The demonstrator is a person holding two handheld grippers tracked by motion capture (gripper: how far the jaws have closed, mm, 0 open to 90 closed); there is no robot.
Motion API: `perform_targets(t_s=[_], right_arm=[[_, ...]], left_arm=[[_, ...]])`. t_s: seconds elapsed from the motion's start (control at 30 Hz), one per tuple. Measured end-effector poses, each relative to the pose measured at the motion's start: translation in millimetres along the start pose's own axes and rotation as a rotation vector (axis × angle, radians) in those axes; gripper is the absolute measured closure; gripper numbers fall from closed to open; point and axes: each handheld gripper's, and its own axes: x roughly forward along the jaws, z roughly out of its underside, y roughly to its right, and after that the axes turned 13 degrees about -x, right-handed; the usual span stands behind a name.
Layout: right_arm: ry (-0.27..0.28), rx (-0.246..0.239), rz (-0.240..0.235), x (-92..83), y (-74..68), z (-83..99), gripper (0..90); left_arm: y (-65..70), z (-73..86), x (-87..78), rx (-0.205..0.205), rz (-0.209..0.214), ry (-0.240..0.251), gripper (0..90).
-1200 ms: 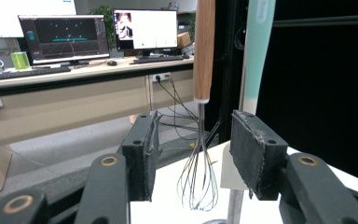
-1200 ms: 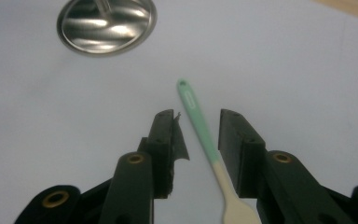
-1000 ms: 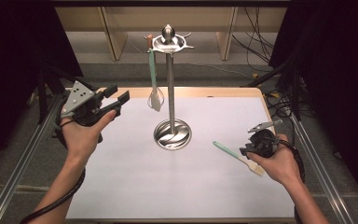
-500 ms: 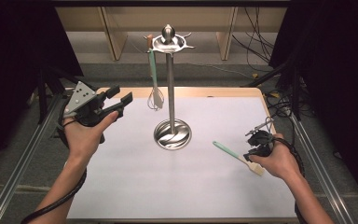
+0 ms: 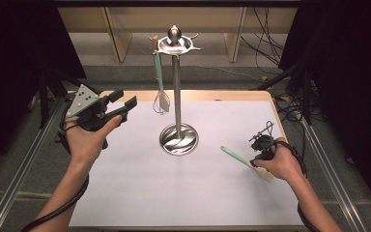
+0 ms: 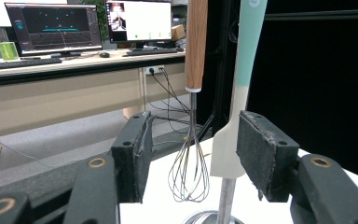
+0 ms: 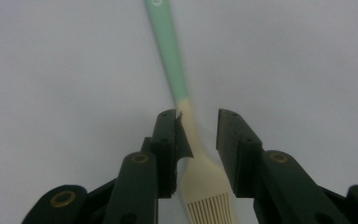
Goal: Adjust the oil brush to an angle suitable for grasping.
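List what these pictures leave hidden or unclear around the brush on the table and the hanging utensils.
- Brush: right gripper view, bristle end cut off by the bottom edge; handle blurred.
- Right gripper: high view, jaws too small and dark to tell whether they touch the brush.
- Whisk and spatula: left gripper view, tops cut off by the upper edge, hooks unseen.

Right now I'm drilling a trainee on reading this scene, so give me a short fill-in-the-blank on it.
1. The whisk hangs from the metal ____.
2. The brush with the mint-green handle lies flat on the ____ table surface.
3. The right claw has its jaws on either side of the brush's ____-coloured neck, not yet pressing.
4. The left claw is held up with its jaws ____.

Missing words: stand; white; cream; open
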Motion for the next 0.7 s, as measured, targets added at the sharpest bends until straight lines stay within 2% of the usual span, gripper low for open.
perform_targets(t_s=[0.03,0.07,0.13,0.3,0.37,0.47,0.53,0.63,0.7], right_arm=[[-0.004,0.005,-0.009,1.8,-0.3,-0.6,69.3],[-0.004,-0.01,-0.006,4.4,0.7,-0.9,69.2],[-0.008,-0.015,-0.01,7.6,0.8,-1.8,69.2],[-0.033,-0.017,-0.032,13.2,0.1,-5.5,68.8],[-0.041,-0.041,-0.023,15.9,1.2,-6.0,68.4],[-0.057,-0.028,-0.033,17.2,1.3,-8.1,67.9],[-0.058,-0.045,-0.032,20.1,2.4,-8.1,67.7],[-0.069,-0.048,-0.038,23.1,1.8,-9.3,67.1],[-0.07,-0.042,-0.051,24.4,1.8,-10.2,66.8]], left_arm=[[-1.3,-0.5,0.0,0.017,-0.004,0.004,44.9],[-1.6,-0.5,0.1,0.018,-0.005,0.003,44.8],[-0.7,0.5,0.3,-0.004,-0.002,-0.006,44.7],[-0.7,0.5,0.7,-0.006,0.002,-0.008,44.5],[-1.0,0.6,1.3,-0.005,0.003,-0.009,44.4],[-1.8,0.2,1.6,-0.003,0.0,-0.008,44.4],[-1.8,0.2,1.7,-0.006,0.002,-0.008,44.3],[-2.3,0.4,2.6,0.011,0.0,-0.006,44.2],[-1.2,1.4,2.7,-0.003,0.003,-0.018,44.2]])
